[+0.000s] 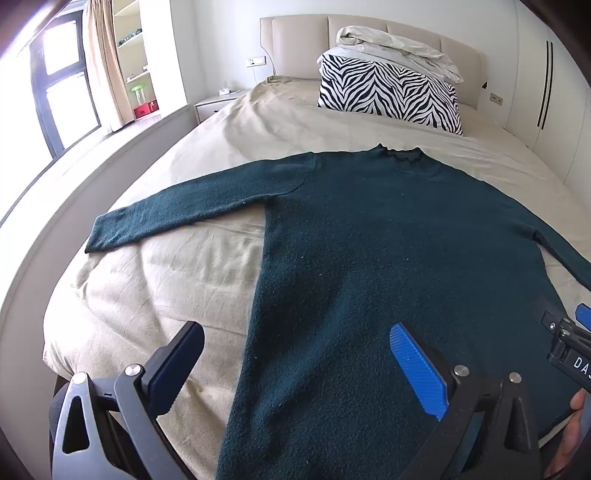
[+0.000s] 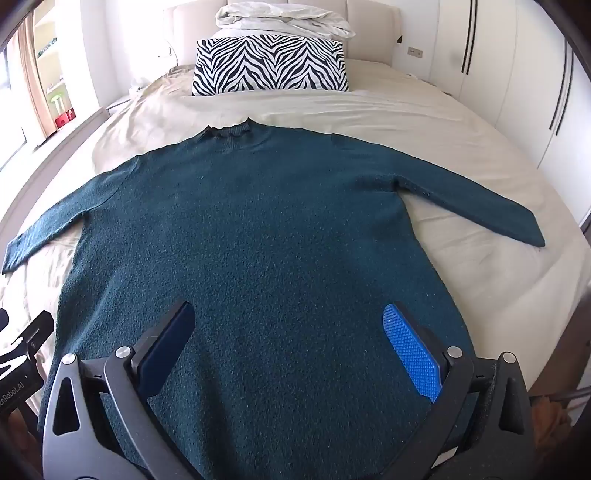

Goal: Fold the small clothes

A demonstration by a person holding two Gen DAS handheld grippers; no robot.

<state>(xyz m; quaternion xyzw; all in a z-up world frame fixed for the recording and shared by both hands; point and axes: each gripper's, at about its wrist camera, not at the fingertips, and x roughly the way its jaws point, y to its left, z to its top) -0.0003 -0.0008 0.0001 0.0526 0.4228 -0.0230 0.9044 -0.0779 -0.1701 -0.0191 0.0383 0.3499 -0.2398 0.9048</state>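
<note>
A dark teal long-sleeved sweater (image 1: 388, 240) (image 2: 258, 229) lies flat on the bed, collar toward the headboard and both sleeves spread outward. My left gripper (image 1: 295, 336) hovers open above the sweater's lower left edge, one finger over the sheet and one over the knit. Over the lower middle of the sweater my right gripper (image 2: 288, 317) hangs open, nothing between its fingers. The right gripper's body (image 1: 569, 339) shows at the right edge of the left wrist view.
The bed has a beige sheet (image 1: 166, 280) (image 2: 461, 122). A zebra-print pillow (image 1: 391, 92) (image 2: 271, 68) and a bundled white duvet (image 2: 284, 16) sit by the headboard. A window and shelves are at the left, white wardrobe doors (image 2: 517, 74) at the right.
</note>
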